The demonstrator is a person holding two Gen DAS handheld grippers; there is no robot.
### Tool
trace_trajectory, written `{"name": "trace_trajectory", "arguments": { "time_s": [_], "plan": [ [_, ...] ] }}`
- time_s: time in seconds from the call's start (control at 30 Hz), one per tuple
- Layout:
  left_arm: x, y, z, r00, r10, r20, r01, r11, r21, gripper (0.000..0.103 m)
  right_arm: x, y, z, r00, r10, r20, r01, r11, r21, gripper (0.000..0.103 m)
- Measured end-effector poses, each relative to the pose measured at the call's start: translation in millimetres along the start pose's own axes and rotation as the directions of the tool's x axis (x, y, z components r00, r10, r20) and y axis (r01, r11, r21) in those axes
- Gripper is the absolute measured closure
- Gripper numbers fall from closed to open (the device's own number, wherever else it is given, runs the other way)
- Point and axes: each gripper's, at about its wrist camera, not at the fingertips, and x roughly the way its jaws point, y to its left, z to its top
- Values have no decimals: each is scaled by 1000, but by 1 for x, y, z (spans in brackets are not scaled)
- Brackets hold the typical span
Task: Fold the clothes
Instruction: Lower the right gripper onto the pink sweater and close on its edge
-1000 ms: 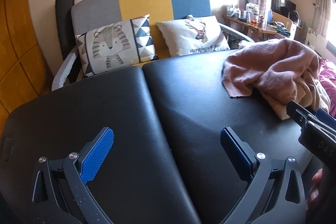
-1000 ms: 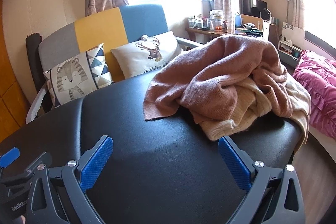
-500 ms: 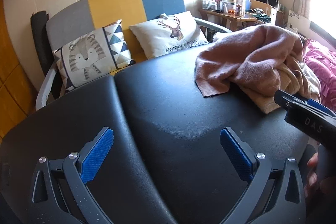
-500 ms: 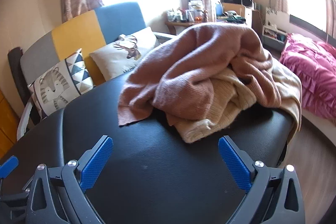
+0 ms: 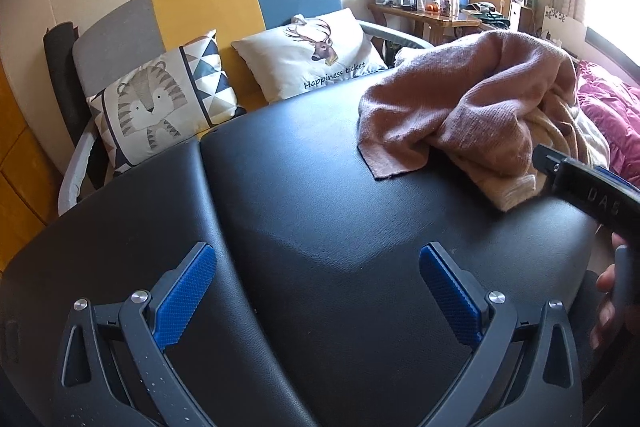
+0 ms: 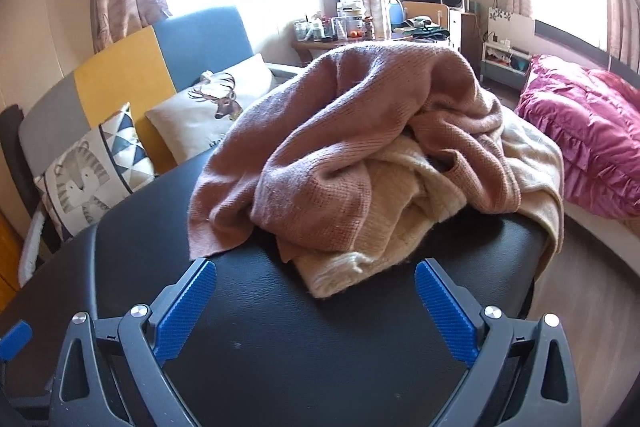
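Pink sweater (image 6: 360,131) knitted, cream sweater (image 6: 400,203) fuzzy; black table (image 6: 280,327) smooth leatherette

I see the crumpled pink knit sweater (image 6: 360,155) lying atop the cream knit garment (image 6: 400,223) on the black padded counter (image 6: 304,339). Behind the counter stands the grey, yellow and blue sofa (image 5: 224,7); a bed with a magenta quilt (image 6: 588,143) lies right.

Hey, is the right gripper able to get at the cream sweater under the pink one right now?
Probably yes. The right gripper is open, and the cream sweater pokes out from under the pink sweater just ahead, nothing between.
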Motion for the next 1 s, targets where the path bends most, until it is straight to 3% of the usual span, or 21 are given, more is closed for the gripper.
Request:
{"name": "trace_trajectory", "arguments": {
  "time_s": [0.33,0.6,0.83,1.0],
  "plan": [
    [5,-1,5,1000,10,-13,-10,1000,4,0,11,-8,13,999,43,-10,-43,998,47,1],
    [5,-1,6,1000,11,7,-12,1000,12,0,18,-7,17,1000,-18,0,18,1000,19,1],
    [-2,9,-1,999,-2,34,4,999,-32,0,37,-30,53,999,-30,17,29,997,76,1],
    [8,7,5,1000,-5,14,6,999,-40,0,46,-46,70,999,-46,24,43,992,116,1]
  ]
}}
